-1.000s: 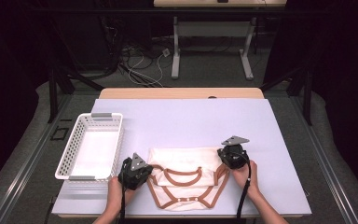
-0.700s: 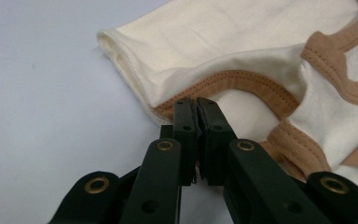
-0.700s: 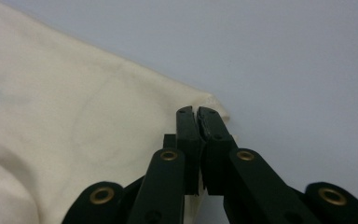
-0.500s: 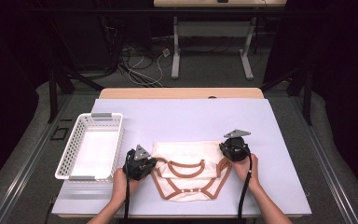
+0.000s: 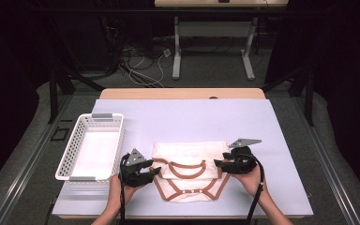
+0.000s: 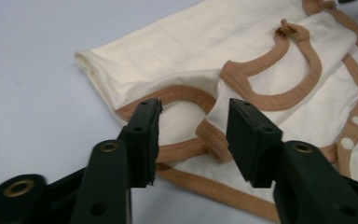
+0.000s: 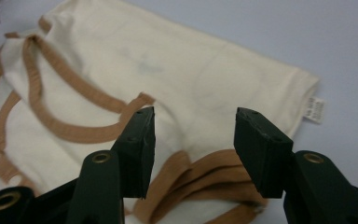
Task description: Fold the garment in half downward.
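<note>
A cream baby bodysuit [image 5: 187,173] with brown trim lies folded on the lilac table top, its neckline facing up. My left gripper [image 5: 153,171] hovers at the garment's left edge, my right gripper [image 5: 219,164] at its right edge. The jaws of both have just been opening. In the left gripper view the bodysuit [image 6: 242,70] lies below the parted pads [image 6: 142,135], with brown trim visible in the gap but not pinched. In the right gripper view the bodysuit [image 7: 168,70] and a folded brown-trimmed sleeve lie under the open pads [image 7: 261,144]. A small label [image 7: 315,110] sticks out at the cloth's edge.
A white plastic basket [image 5: 71,159] stands on the left part of the table [image 5: 197,117], close to my left hand. Beyond the far table edge stand another table's legs and some cables on the floor.
Both grippers let go of the bodysuit and lifted a little. Their jaws went from shut to open. The garment's upper part has been folded down over it, so it looks shorter.
</note>
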### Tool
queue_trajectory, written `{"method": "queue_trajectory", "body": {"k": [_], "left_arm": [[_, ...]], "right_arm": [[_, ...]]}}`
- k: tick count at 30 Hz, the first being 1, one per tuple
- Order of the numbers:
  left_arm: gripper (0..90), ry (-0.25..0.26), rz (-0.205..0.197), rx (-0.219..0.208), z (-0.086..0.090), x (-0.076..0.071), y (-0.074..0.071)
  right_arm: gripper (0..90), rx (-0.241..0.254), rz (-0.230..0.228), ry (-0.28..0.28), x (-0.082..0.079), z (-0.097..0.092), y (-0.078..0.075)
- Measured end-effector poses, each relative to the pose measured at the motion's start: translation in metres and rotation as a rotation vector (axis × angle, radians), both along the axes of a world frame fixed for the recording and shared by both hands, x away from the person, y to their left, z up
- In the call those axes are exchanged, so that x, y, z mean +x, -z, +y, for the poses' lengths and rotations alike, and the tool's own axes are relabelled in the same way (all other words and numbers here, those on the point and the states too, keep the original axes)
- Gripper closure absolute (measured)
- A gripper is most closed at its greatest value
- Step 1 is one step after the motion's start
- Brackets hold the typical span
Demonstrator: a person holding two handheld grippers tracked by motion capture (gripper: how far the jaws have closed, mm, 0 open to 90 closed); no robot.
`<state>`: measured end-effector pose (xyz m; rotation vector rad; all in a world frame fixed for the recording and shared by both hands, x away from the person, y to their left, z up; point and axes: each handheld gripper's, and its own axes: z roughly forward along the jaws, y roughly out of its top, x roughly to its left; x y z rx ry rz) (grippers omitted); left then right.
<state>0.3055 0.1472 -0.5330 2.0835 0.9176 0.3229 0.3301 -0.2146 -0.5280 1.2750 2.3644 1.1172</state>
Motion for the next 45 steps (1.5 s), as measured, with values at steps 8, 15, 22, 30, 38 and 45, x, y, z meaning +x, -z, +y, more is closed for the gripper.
{"method": "queue_trajectory", "body": {"k": [8,15,22,30,38,45], "left_arm": [[41.3,0.078,0.032,0.032,-0.014,0.006,0.005],[68.2,0.179,0.093,0.048,-0.019,0.006,0.019],[80.7,0.205,0.075,0.058,-0.020,-0.001,0.017],[81.9,0.234,0.043,0.057,-0.017,-0.008,0.009],[81.4,0.260,0.012,0.082,-0.017,-0.019,0.005],[80.6,0.259,0.004,0.089,-0.015,-0.020,0.007]], "right_arm": [[54.2,-0.058,0.046,-0.035,-0.004,0.011,0.015],[68.5,-0.054,0.072,-0.059,-0.004,0.013,0.019],[77.4,-0.109,0.043,-0.068,-0.009,0.016,0.014],[85.9,-0.132,-0.016,-0.078,-0.021,0.017,0.005],[85.9,-0.126,-0.053,-0.101,-0.035,0.016,-0.001],[84.5,-0.132,-0.057,-0.127,-0.042,0.015,0.000]]}}
